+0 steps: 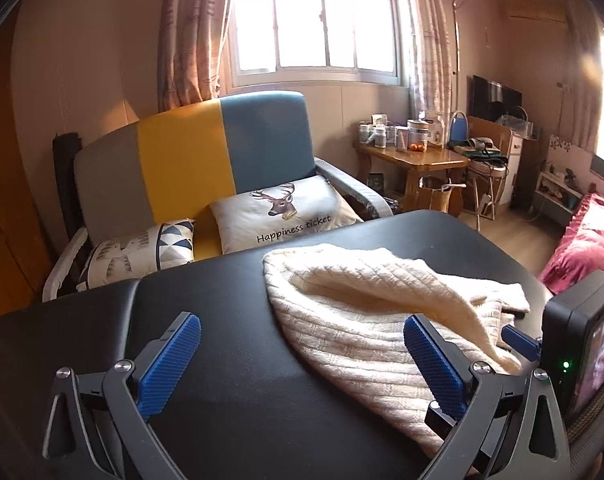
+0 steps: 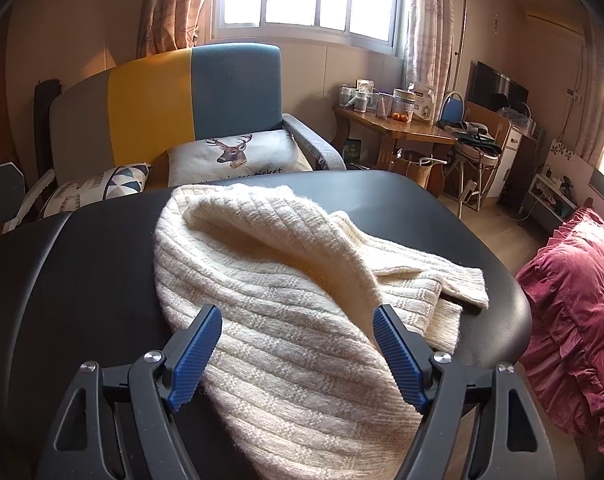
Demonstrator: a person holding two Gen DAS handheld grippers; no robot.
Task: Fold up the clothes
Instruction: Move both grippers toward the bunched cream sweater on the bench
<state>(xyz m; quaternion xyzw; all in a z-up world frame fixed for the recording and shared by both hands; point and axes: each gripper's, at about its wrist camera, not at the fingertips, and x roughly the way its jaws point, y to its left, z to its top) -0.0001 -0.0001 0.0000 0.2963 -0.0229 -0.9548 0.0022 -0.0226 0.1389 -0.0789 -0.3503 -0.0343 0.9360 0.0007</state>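
A cream ribbed knit sweater (image 1: pixel 366 304) lies bunched on a black table (image 1: pixel 221 304), a sleeve folded over its body. My left gripper (image 1: pixel 302 356) hovers open over the sweater's near left edge, with bare table under its left finger and knit under its right one. In the right wrist view the same sweater (image 2: pixel 285 280) fills the middle of the table (image 2: pixel 81 264). My right gripper (image 2: pixel 297 344) is open just above the sweater's near part, nothing clamped between its blue pads. The right gripper's camera body (image 1: pixel 582 340) shows at the left view's right edge.
Behind the table stands a grey, yellow and blue sofa (image 1: pixel 189 152) with a deer cushion (image 1: pixel 285 216) and a patterned one (image 1: pixel 141 252). A wooden side table (image 1: pixel 418 160) with jars sits at the back right. A red ruffled bedspread (image 2: pixel 574 312) lies right of the table.
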